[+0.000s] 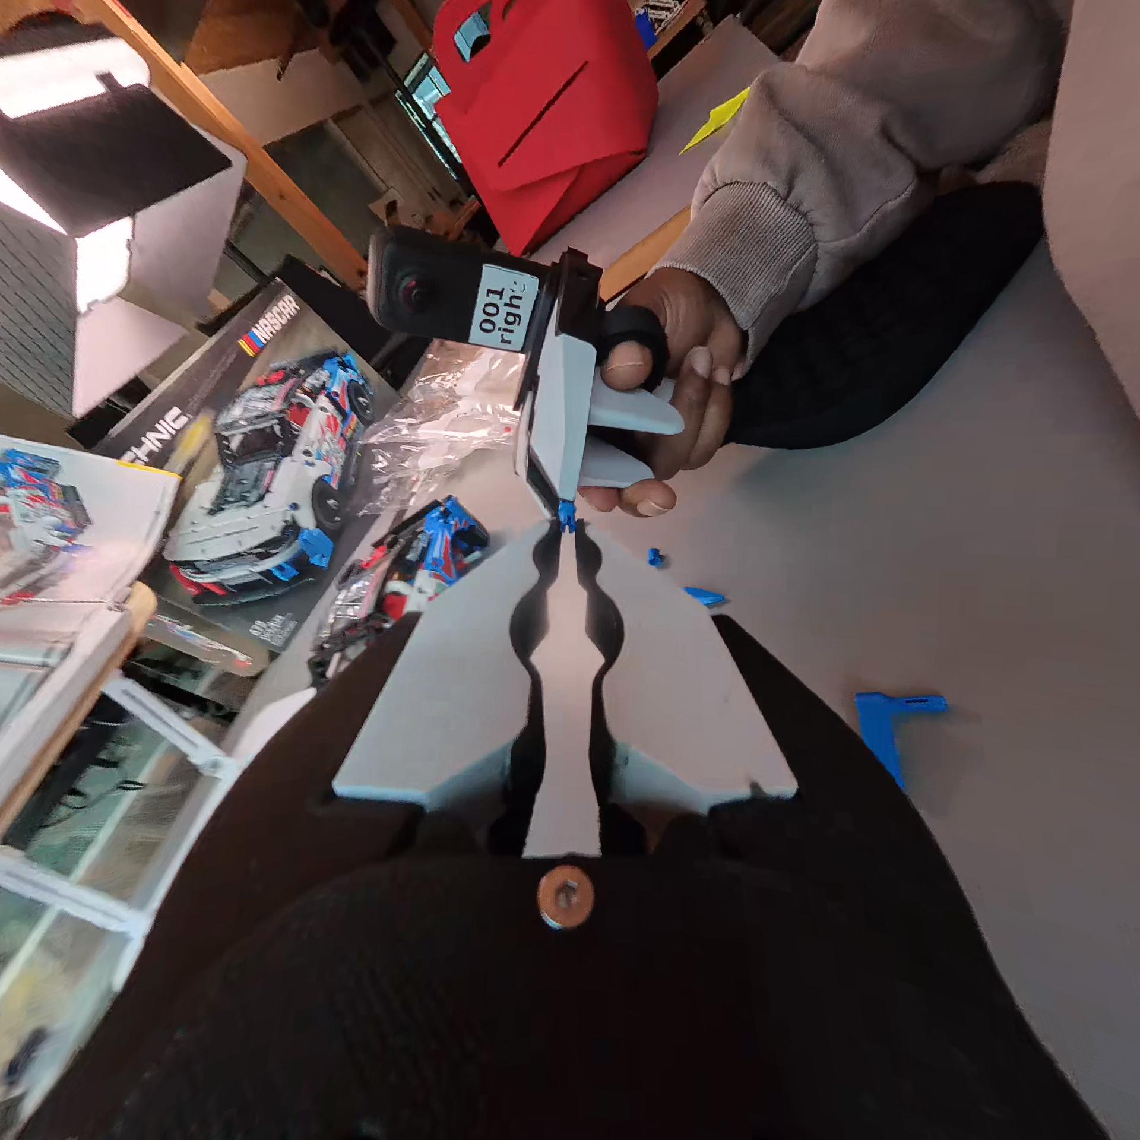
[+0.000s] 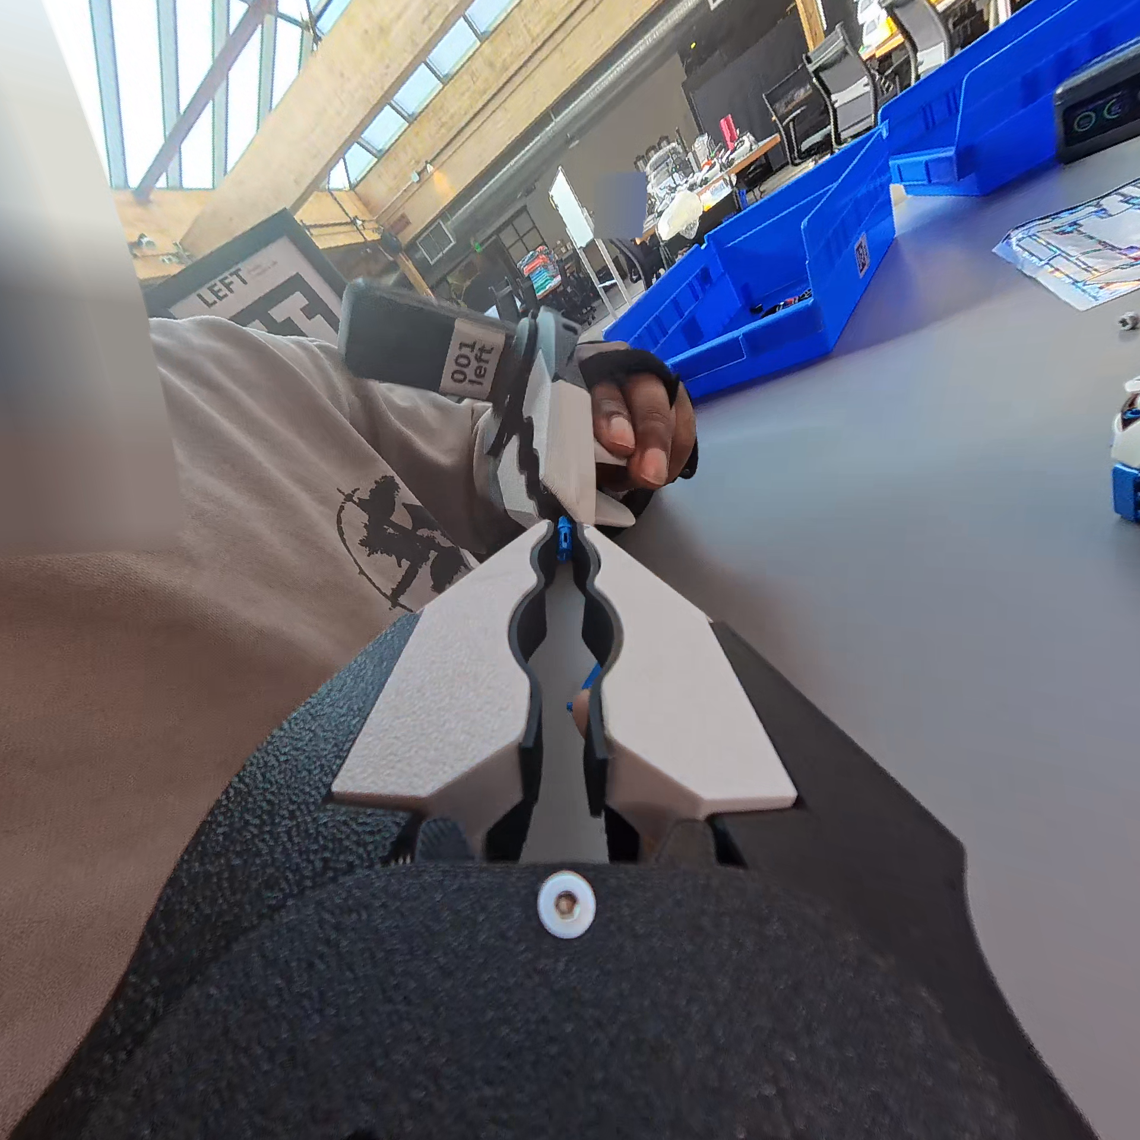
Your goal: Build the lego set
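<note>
Both tongs, left [image 1: 564, 524] and right [image 2: 562, 535], pinch one blue pin [image 1: 566, 515] above bare grey table [image 1: 925, 493].

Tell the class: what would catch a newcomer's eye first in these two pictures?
Centre stage, the left gripper and right gripper meet tip to tip over the grey table, pinching one tiny blue Lego pin between them. Behind, at the left, the half-built race car sits beside its box.

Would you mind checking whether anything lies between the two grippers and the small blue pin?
Nothing visible does. The blue pin sits right where the left gripper and right gripper meet tip to tip, above the grey table.
</note>
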